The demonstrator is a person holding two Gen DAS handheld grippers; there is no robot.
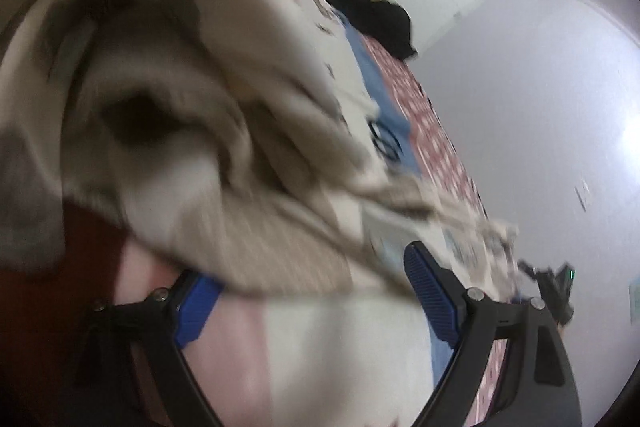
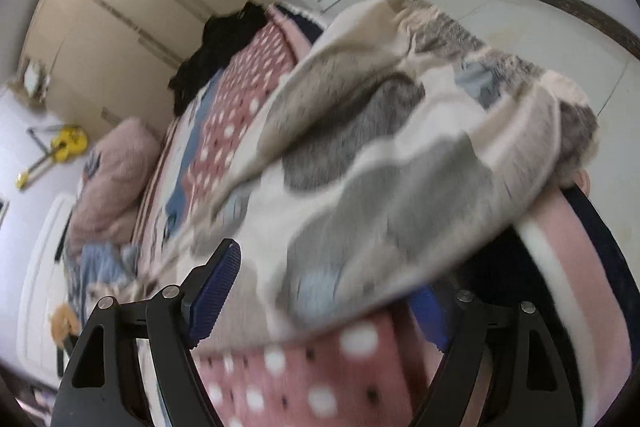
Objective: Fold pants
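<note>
Your left claw (image 1: 312,297): blue pads apart, nothing clamped. Pants (image 1: 168,99), beige with grey patches, bunched and blurred, draped over left pad, lying on bed (image 1: 424,107). Your right claw (image 2: 328,303): pads apart too, pants (image 2: 400,147) heaped between and above them. Black garment (image 2: 224,51) piled at bed's far end. Pink pillow (image 2: 116,167) beside it.

Beige-and-grey patched pants (image 2: 384,147) over a pink white-dotted bedspread (image 2: 320,379).
</note>
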